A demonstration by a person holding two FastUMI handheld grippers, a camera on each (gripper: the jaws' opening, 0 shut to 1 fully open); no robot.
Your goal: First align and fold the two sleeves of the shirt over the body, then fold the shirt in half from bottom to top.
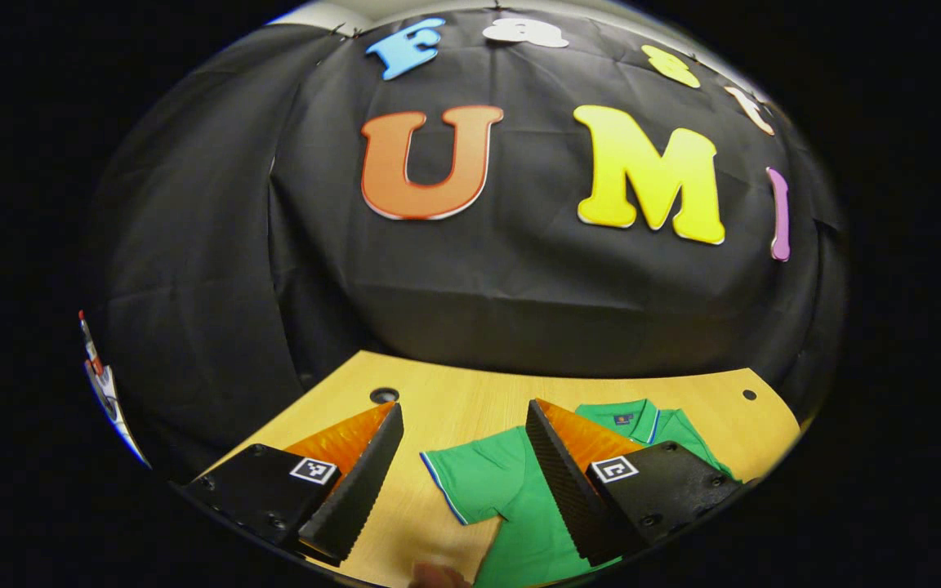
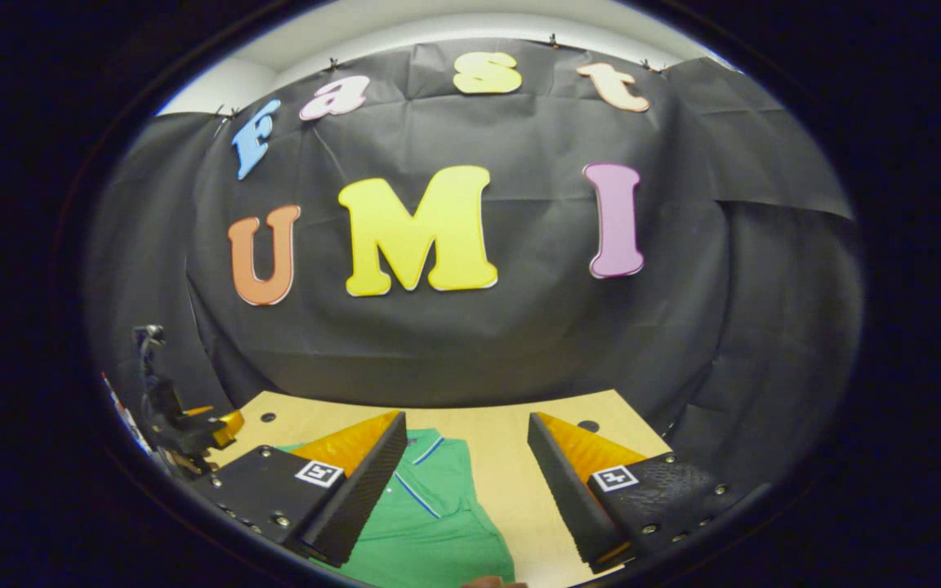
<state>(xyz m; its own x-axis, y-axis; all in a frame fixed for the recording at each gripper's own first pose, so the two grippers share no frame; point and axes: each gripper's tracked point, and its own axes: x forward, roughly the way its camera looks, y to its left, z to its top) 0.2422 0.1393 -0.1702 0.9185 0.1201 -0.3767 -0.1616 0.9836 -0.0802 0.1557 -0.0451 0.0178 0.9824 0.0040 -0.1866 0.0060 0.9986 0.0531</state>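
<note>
In the left gripper view, the left tool (image 1: 462,420) is seen nearest the camera with its two fingers spread wide apart, and nothing is gripped between them. Between and beneath those fingers a green shirt (image 1: 511,490) is laid flat on the wooden desk (image 1: 470,400). One short sleeve (image 1: 470,478), edged with a blue and white stripe, is spread out toward the left of the view, its cuff lying in the gap between the fingers. The shirt's body is partly covered by the right-hand finger of this tool. Farther off, the collar (image 1: 634,416) is seen just past that finger, pointed toward the back of the desk. A small part of a hand (image 1: 438,576) is visible at the very bottom edge, though little of it can be made out.

In the right gripper view, the right tool (image 2: 466,429) is likewise held wide open and is closed on nothing. The shirt (image 2: 430,523) is seen under and beside its left-hand finger, with the collar (image 2: 430,453) lying farther back; bare desk (image 2: 511,474) is shown in most of the gap. At the left of this view the other tool (image 2: 193,425) is seen above the desk's edge. Behind the desk, a black cloth wall (image 2: 519,327) is hung.
</note>
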